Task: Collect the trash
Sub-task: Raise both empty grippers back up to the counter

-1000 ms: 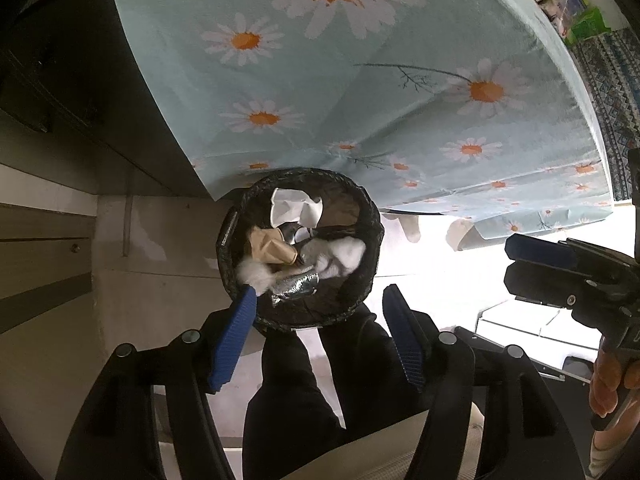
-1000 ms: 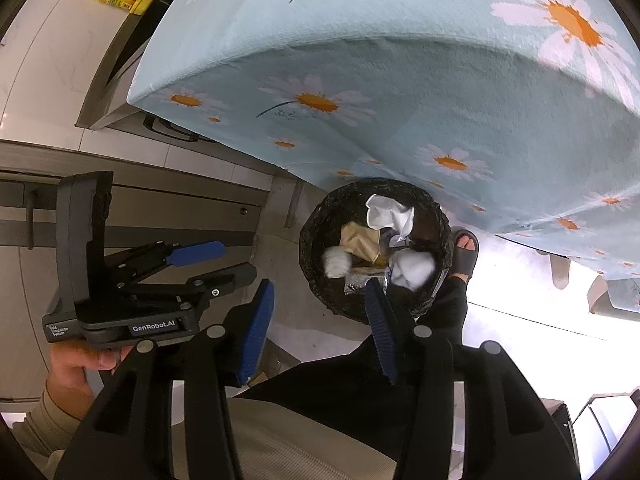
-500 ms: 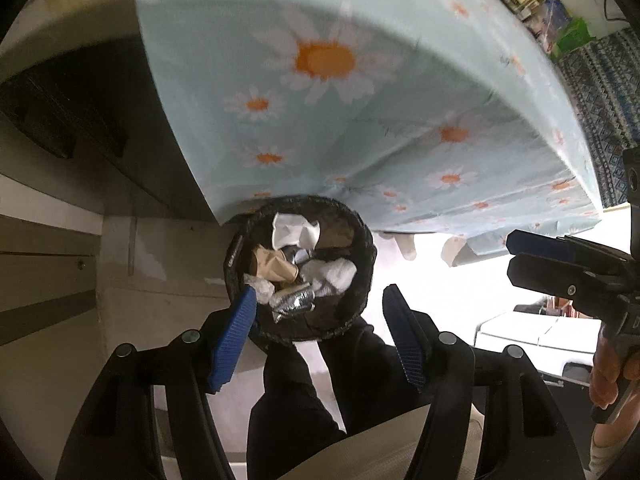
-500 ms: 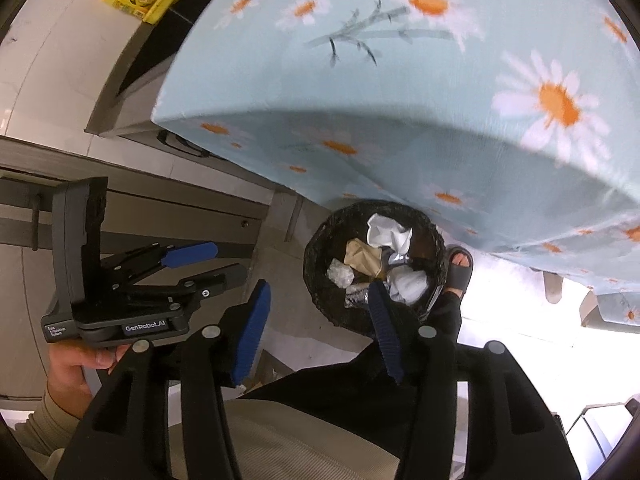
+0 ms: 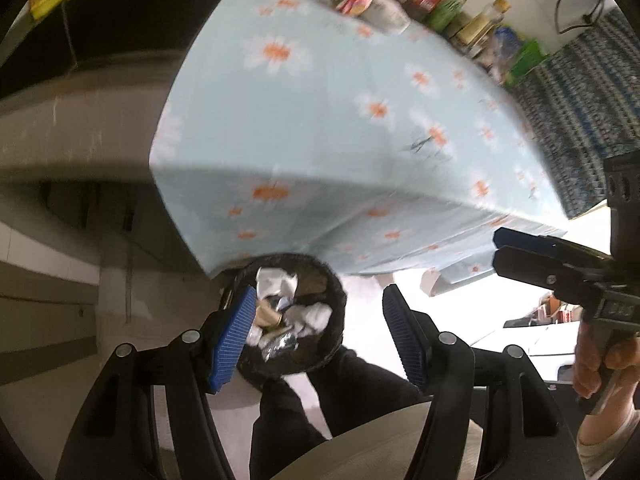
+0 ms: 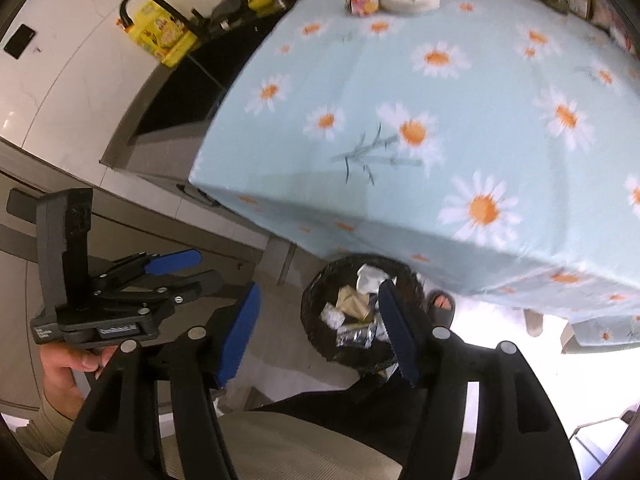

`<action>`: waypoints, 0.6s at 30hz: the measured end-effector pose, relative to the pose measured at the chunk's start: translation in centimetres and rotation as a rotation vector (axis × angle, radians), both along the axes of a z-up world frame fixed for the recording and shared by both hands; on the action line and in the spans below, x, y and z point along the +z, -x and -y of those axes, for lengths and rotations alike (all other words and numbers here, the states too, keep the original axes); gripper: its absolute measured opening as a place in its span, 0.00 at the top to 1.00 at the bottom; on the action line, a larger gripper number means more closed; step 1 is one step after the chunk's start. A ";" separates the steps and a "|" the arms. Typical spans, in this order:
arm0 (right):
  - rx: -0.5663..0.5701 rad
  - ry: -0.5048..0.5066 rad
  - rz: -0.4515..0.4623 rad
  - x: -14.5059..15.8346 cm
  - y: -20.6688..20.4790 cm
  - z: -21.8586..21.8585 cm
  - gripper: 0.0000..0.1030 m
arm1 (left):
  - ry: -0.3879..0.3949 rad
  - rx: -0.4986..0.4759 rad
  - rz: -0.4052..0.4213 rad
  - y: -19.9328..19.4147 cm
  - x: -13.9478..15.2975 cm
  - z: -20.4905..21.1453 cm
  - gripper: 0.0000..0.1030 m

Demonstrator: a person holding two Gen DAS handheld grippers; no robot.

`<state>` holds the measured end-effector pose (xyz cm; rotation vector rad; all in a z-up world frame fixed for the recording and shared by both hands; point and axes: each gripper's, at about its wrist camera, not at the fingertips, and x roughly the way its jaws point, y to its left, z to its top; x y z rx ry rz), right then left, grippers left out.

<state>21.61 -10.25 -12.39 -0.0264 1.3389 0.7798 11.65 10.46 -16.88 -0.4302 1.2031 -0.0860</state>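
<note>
I note motion blur across the daisy tablecloth (image 5: 360, 128) in both views, blown-out glare on the floor (image 6: 500, 352) at lower right, dim left side, strong fisheye bending and dark corners

No text is legible; the label on the left gripper (image 6: 172, 276) is blurred

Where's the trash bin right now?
In both wrist views, the black trash bin stands on the floor below the daisy tablecloth's near corner, beside the person's sandaled foot.
</note>
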 end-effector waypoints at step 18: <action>-0.014 -0.018 0.140 4.8 -6.7 0.3 0.38 | -0.073 -0.020 0.120 -5.9 6.2 0.0 0.38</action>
